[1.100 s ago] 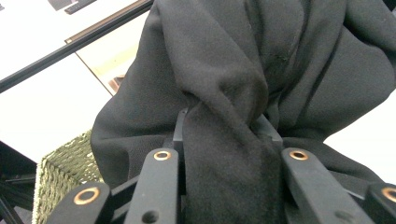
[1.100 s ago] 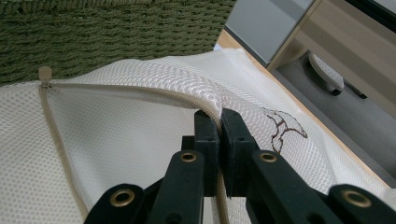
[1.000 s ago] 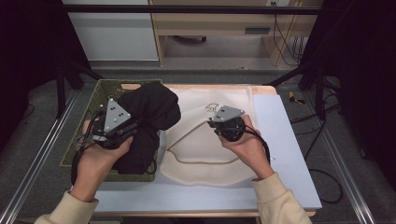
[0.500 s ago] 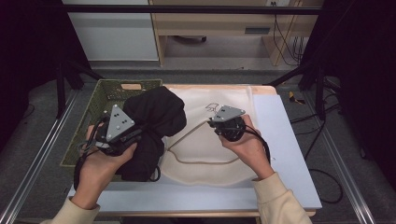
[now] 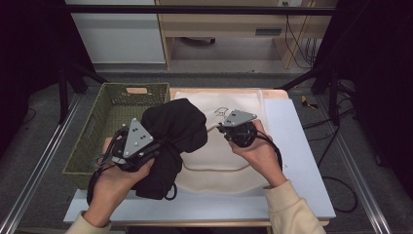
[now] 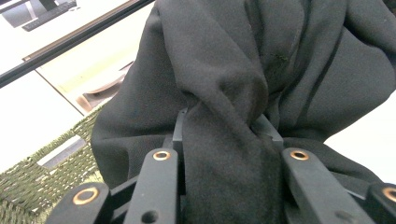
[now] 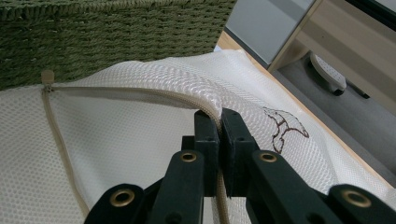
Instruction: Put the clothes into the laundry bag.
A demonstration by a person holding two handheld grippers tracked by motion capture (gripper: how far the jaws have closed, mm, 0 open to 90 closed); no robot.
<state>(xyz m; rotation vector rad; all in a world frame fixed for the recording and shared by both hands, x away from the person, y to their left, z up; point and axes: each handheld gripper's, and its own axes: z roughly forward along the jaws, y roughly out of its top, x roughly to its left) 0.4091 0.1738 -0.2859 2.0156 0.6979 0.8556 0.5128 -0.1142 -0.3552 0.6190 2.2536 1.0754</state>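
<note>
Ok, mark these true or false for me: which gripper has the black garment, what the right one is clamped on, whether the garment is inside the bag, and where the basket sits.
1. The left gripper is clamped on the black garment. True.
2. The right gripper is open. False: it is shut on the zipper edge of the mesh bag.
3. The garment is zipped inside the bag. False: it is outside, held beside the opening.
4. The green basket sits left of the bag. True.

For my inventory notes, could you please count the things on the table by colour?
Black: 1, the black garment
Cream: 1, the mesh laundry bag
Green: 1, the woven basket
Total: 3
</note>
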